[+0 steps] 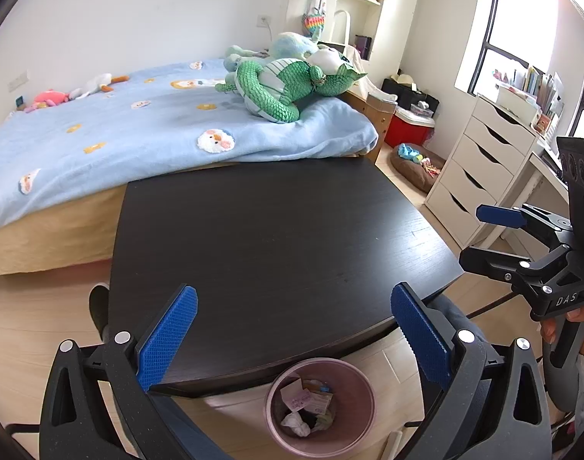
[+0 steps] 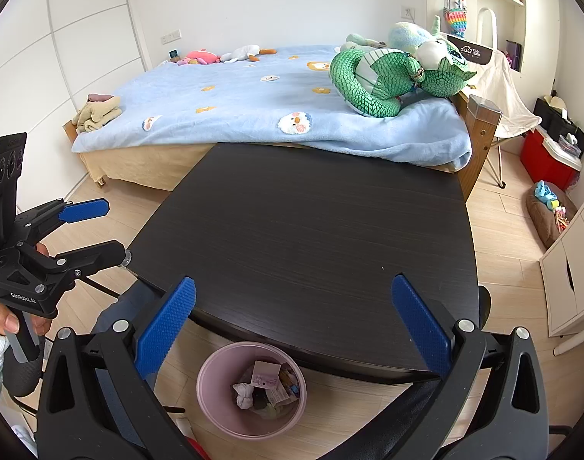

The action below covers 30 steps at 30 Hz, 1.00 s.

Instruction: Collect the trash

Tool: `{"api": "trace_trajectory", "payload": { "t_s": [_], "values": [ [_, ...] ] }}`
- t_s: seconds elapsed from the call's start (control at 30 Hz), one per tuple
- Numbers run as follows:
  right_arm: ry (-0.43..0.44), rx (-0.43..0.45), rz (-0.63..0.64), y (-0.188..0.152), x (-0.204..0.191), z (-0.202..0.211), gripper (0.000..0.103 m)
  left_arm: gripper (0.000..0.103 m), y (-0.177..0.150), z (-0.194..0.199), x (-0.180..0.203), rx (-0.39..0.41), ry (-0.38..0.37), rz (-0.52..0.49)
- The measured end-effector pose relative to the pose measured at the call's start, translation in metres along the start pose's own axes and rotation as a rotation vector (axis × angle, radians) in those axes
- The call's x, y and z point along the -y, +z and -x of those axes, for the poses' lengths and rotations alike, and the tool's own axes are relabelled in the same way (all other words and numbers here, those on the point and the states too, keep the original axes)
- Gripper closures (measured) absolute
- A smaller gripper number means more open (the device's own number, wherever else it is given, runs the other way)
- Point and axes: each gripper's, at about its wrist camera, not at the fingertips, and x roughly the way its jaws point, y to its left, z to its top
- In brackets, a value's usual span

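Observation:
A pink waste bin (image 1: 362, 402) stands on the floor at the near edge of a dark wooden table (image 1: 276, 230). It holds crumpled tissue (image 1: 295, 423) and small paper packets (image 1: 311, 398). The bin (image 2: 211, 387) and its trash (image 2: 267, 383) also show in the right wrist view. My left gripper (image 1: 293, 339) is open and empty above the table's near edge. My right gripper (image 2: 293, 329) is open and empty, also above the near edge. Each gripper shows in the other's view, the right one (image 1: 479, 235) and the left one (image 2: 113, 226), both open.
A bed with a blue blanket (image 1: 146, 130) and a green plush dragon (image 1: 288, 88) stands behind the table. A white drawer unit (image 1: 479, 165), a red box (image 1: 408, 126) and a brown pet cushion (image 1: 416, 165) are at the right. The floor is light wood.

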Motion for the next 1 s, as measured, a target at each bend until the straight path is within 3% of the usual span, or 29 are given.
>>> {"api": "trace_trajectory", "payload": {
  "t_s": [1.0],
  "values": [
    [0.0,-0.003,-0.002,-0.003,0.001,-0.001,0.003,0.006,-0.003,0.001,0.01,0.007,0.012,-0.035]
  ]
}}
